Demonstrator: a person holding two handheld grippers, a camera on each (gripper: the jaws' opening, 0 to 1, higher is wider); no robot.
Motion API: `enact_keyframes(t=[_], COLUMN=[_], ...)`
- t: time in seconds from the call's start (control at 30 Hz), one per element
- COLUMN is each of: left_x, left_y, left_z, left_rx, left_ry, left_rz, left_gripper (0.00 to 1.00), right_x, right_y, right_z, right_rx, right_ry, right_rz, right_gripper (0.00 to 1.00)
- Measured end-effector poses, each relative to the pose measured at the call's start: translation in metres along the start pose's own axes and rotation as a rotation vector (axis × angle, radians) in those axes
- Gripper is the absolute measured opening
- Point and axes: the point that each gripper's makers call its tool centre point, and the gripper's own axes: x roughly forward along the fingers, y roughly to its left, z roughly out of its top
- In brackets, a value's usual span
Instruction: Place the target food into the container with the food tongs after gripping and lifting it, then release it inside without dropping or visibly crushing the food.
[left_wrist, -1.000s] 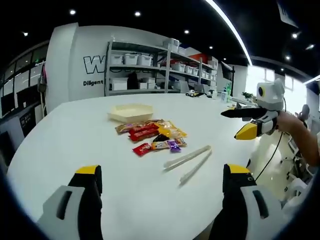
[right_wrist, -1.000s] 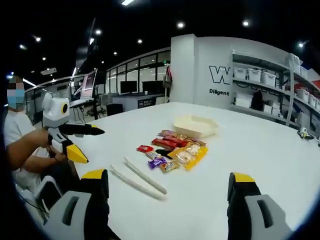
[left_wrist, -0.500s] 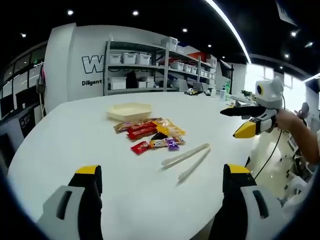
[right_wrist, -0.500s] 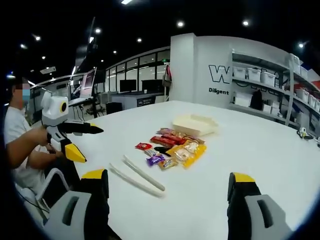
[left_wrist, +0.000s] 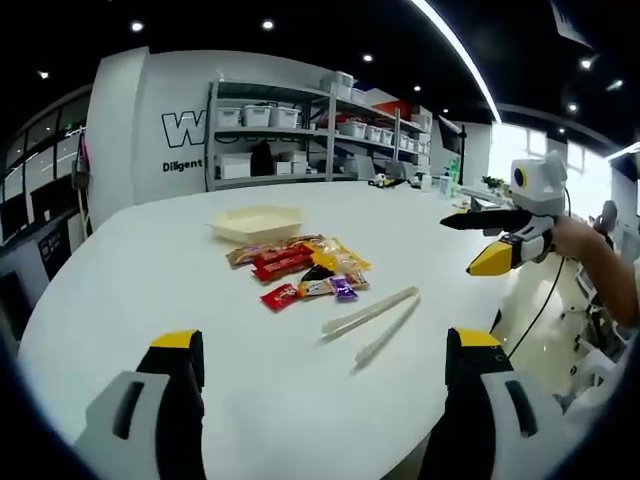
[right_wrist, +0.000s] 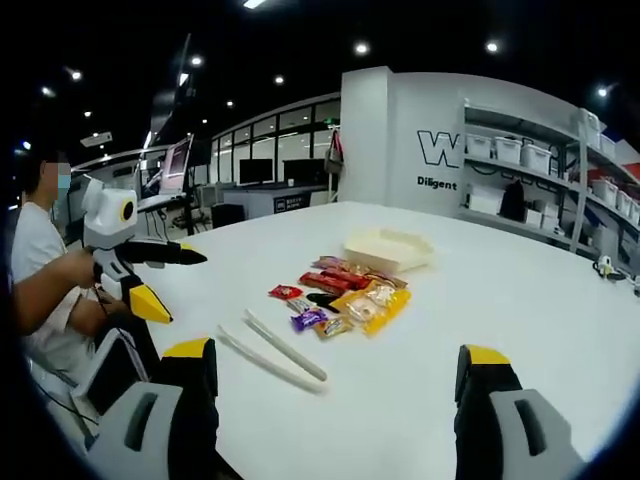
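The snack packets (left_wrist: 305, 270) lie in a small heap near the middle of the big white table (left_wrist: 150, 290). Some wrappers are red, some yellow, one purple. I cannot tell which packet is the target food. Touching or almost touching the far side of the heap sits the shallow cream tray (left_wrist: 258, 223), the container, and nothing lies in it yet. On the near side of the heap, toward the table edge by the person, lie the pale food tongs (left_wrist: 374, 322), flat and apart from the packets.

The left gripper (left_wrist: 320, 375) hangs over the near edge of the table with its jaws wide apart and nothing between them. The right gripper (right_wrist: 335, 385) is the same: jaws wide apart, holding nothing. In the left gripper view the right gripper hangs off the table's right side, in a hand (left_wrist: 580, 243).

What could go wrong? The tongs are thin and lie flat, so a gripper may slide off them or push them away. If they are squeezed too hard, a packet could get squashed. If squeezed too softly, a slippery wrapper could fall on the way to the tray. The packets are crowded, so two might come up together.

Nothing blocks the way from heap to tray. Far behind the table stand metal shelves (left_wrist: 300, 135) with white bins, and a wall with big letters (right_wrist: 440, 150).
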Motion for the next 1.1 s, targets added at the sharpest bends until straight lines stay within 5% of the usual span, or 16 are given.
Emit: enact_keyframes(t=[0.57, 1.1], left_x=[-0.002, 0.005], left_y=[0.001, 0.000], left_z=[-0.006, -0.013], left_rx=[0.034, 0.027], left_ry=[0.011, 0.018], left_rz=[0.015, 0.011], left_gripper=[0.98, 0.97], right_x=[-0.001, 0.012], right_y=[0.004, 0.013], right_z=[0.007, -0.006], right_rx=[0.011, 0.017], right_ry=[-0.030, -0.027], right_rz=[0.008, 0.079], right_gripper=[0.99, 0.97])
